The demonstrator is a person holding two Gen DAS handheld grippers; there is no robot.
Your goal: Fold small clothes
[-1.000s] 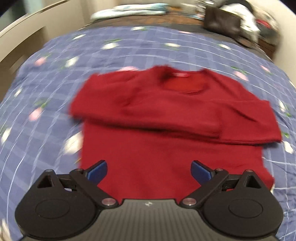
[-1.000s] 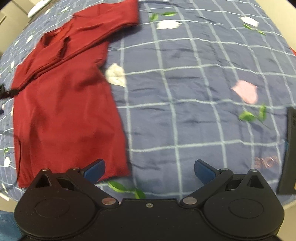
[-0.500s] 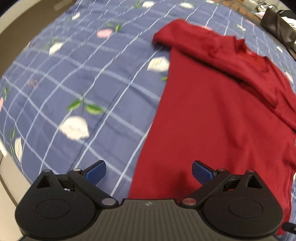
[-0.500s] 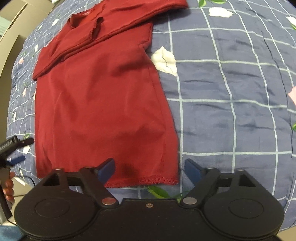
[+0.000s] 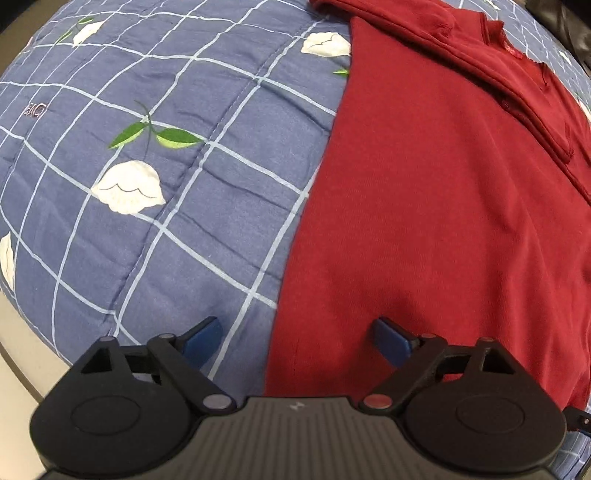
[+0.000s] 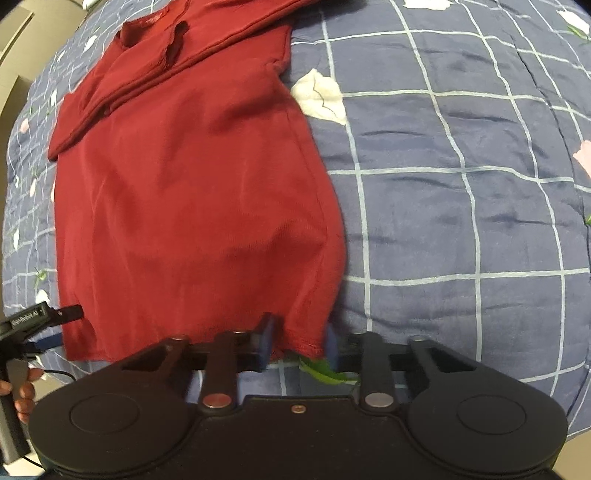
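A dark red long-sleeved sweater [image 5: 424, 206] lies flat on the blue checked quilt [image 5: 184, 221], with both sleeves folded across the chest [image 6: 155, 74]. My left gripper [image 5: 297, 339] is open low over the hem's left corner, and the sweater's side edge runs between its blue fingertips [image 5: 203, 341]. My right gripper [image 6: 298, 345] has drawn in on the hem's right corner [image 6: 299, 338], so the cloth is gathered between its pads. In the right wrist view the left gripper [image 6: 64, 328] shows at the far left, held by a hand [image 6: 22, 391].
The quilt [image 6: 461, 221] spreads wide to the right of the sweater and carries white flower and green leaf prints. The bed's rim [image 5: 14, 332] curves along the lower left. A dark bag [image 5: 565, 26] sits past the collar at the top right.
Both grippers have come down to the sweater's hem, left at the left corner, right at the right corner. The right gripper's fingers went from wide apart to narrowed on the hem.
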